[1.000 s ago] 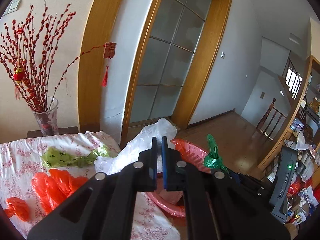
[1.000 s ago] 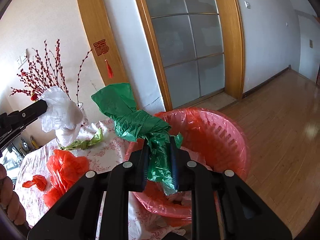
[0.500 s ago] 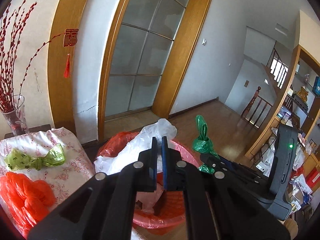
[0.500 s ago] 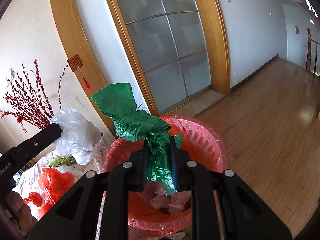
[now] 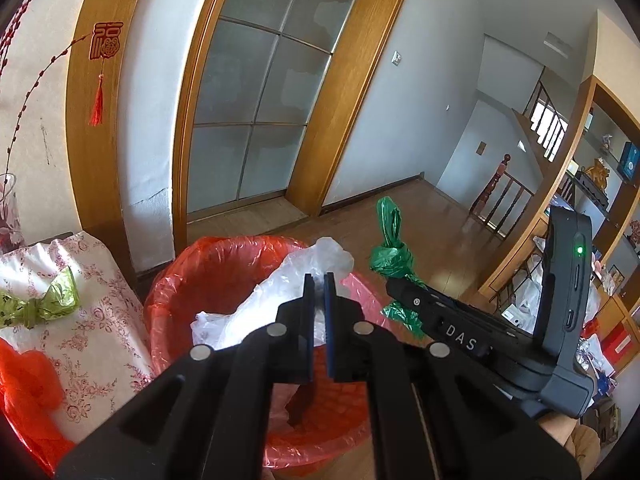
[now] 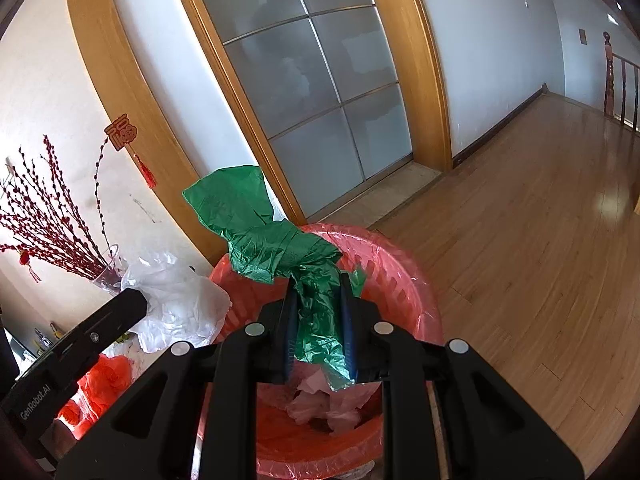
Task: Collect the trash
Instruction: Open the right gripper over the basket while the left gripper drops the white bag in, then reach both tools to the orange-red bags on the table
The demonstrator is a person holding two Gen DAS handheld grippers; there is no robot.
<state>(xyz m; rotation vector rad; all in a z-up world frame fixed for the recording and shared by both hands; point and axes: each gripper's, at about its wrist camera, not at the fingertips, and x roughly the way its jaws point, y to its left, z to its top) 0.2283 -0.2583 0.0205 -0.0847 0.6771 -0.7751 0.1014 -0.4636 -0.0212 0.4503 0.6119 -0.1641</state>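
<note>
A: Left wrist view has the left gripper (image 5: 318, 280) pinched tight on a white plastic bag (image 5: 256, 312), which hangs over the red-lined bin (image 5: 208, 264).

B: And the right wrist view shows the right gripper (image 6: 319, 280) clamped on a knotted green bag (image 6: 276, 240), also above the bin's mouth. Crumpled scraps already lie at the bottom.

A: So the step in hand looks like the drop. I'd get each bundle well inside the rim before parting the jaws; this film is light and could drift or catch on the liner's edge.

B: Agreed. The white one billows widest, so lower it deeper. Let go of one at a time, and keep the two grippers from knocking together, since they sit close.

A: More remains afterward: a yellow-green bag (image 5: 36, 304) and a red bag (image 5: 28, 384) lie on the floral worktop (image 5: 100, 320) beside the bin.

B: Possibly another red piece too; the fisheye edge is too dark for me to say.
</note>
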